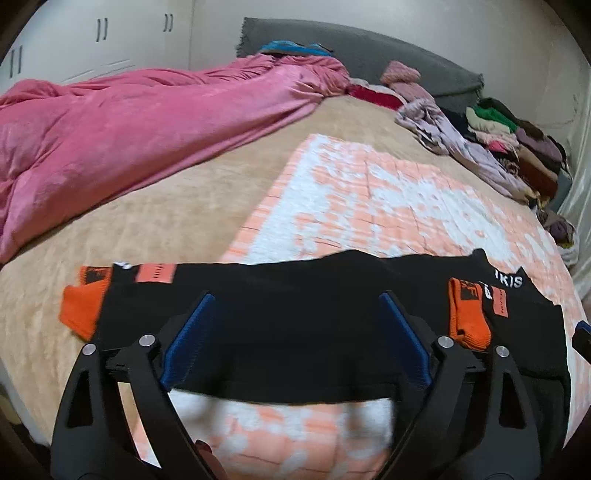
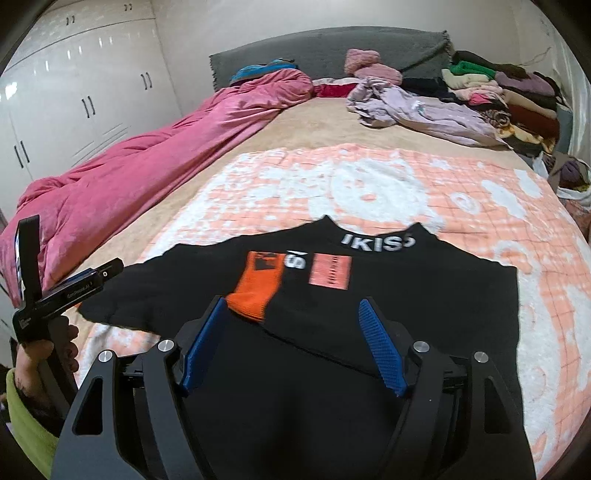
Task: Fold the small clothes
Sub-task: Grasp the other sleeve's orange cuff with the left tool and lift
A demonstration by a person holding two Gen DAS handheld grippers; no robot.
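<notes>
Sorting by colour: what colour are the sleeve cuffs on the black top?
Orange cuffs, clearest in the left wrist view.

Wall units: glossy white wardrobe (image 2: 74, 96) with dark handles, ceiling lights reflected on its doors
Bed: grey headboard (image 2: 325, 51), beige bedcover (image 1: 147, 221)
Walls: plain pale wall (image 2: 258, 22)

Bed (image 2: 303, 122) w/ pink duvet (image 2: 147, 166), blanket (image 2: 480, 206).

Home bedroom: bed (image 2: 306, 122), wardrobe (image 2: 74, 92), clothes pile (image 2: 498, 96).
</notes>
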